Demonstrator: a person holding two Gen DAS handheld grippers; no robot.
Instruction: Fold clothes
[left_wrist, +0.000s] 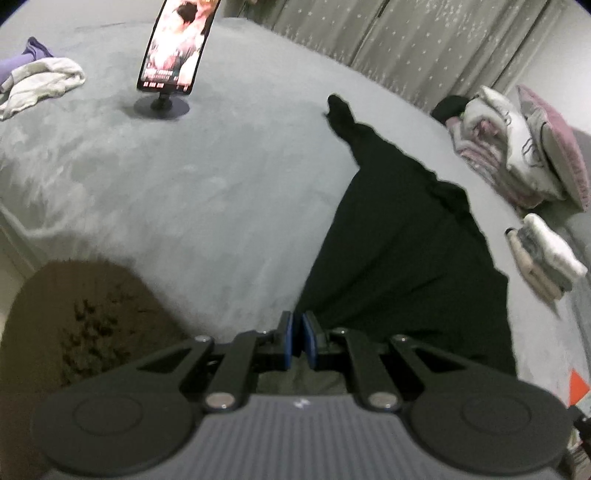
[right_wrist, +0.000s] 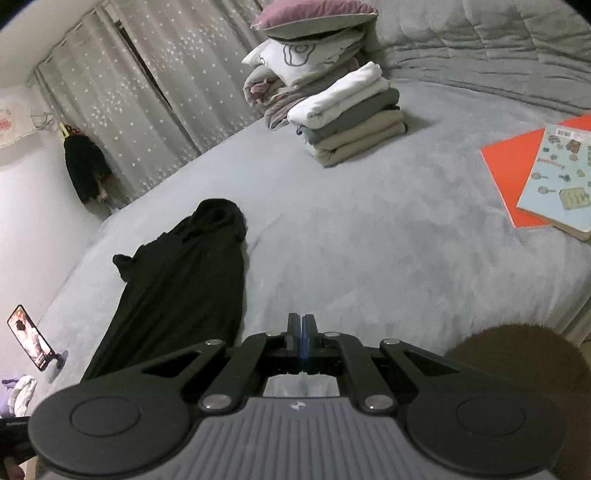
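A long black garment (left_wrist: 399, 258) lies stretched out on the grey bed (left_wrist: 184, 184), narrowing towards its far end. Its near left corner runs right up to the blue pads of my left gripper (left_wrist: 297, 338), which is shut on it. In the right wrist view the same black garment (right_wrist: 184, 280) lies to the left of my right gripper (right_wrist: 302, 341). That gripper is shut over bare bed (right_wrist: 369, 240) with nothing between its pads.
A stack of folded clothes (right_wrist: 351, 118) stands far back, with pillows (right_wrist: 314, 37) behind it. Books (right_wrist: 546, 177) lie at the right. A phone on a stand (left_wrist: 177, 48) and loose white and purple clothes (left_wrist: 40, 81) sit far left. A brown fuzzy shape (left_wrist: 81, 317) is beside the bed's near edge.
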